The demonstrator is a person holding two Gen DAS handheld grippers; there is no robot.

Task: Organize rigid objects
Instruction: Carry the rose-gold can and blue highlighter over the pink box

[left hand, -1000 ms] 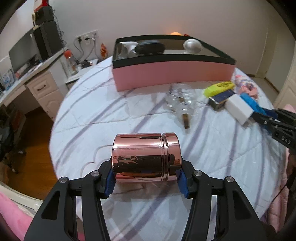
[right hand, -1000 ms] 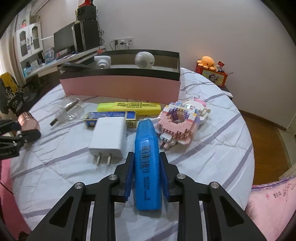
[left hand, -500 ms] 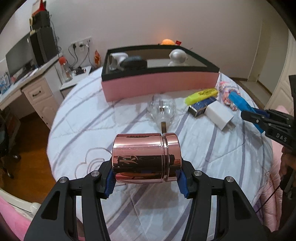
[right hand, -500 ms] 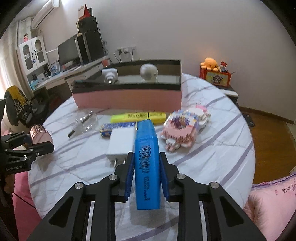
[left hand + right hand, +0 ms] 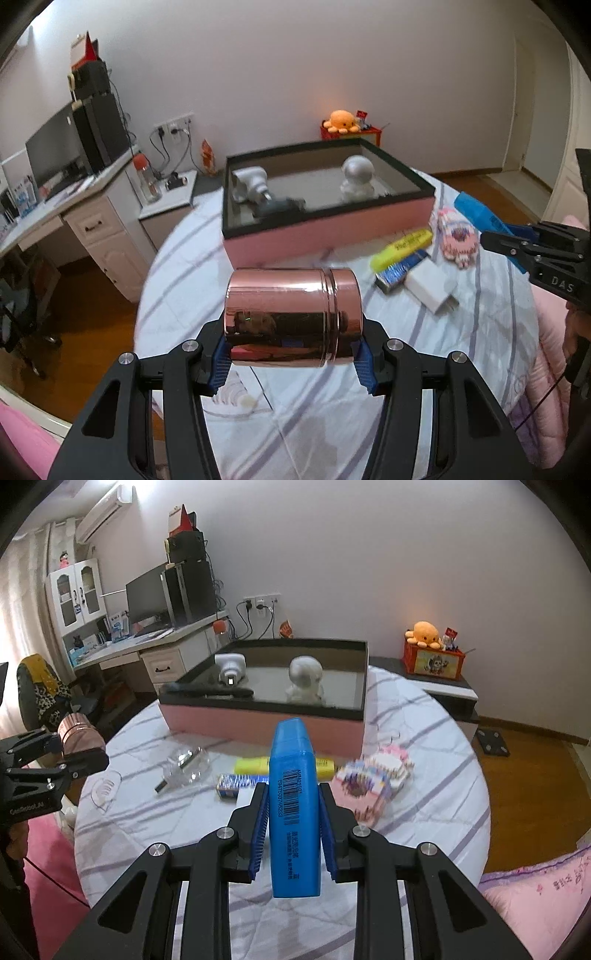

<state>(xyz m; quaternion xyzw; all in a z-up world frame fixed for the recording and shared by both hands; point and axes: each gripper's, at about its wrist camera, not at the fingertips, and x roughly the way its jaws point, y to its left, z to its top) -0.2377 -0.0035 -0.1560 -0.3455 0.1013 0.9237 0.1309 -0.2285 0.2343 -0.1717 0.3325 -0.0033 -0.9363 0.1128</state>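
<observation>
My left gripper [image 5: 291, 358] is shut on a shiny rose-gold tin [image 5: 291, 317], held sideways above the round table [image 5: 332, 424]. My right gripper [image 5: 293, 834] is shut on a blue highlighter [image 5: 293, 808] that stands up between the pads. Each gripper shows in the other view: the left gripper [image 5: 74, 755] at the left edge, the right gripper [image 5: 517, 240] at the right. Beyond both stands a pink box [image 5: 266, 723] with a black rim, holding a small white camera [image 5: 231, 668], a white round figure [image 5: 304, 679] and a dark flat thing [image 5: 207, 691].
On the striped cloth lie a clear glass bottle [image 5: 184, 766], a yellow highlighter [image 5: 255, 766], a blue patterned box [image 5: 234, 784], a white plug charger [image 5: 430, 290] and a pink brick model [image 5: 373, 779]. A desk with a monitor [image 5: 147, 602] stands behind left.
Both grippers have risen with their loads; the table and the pink box now sit lower and farther in each view, and more of the box's inside shows.
</observation>
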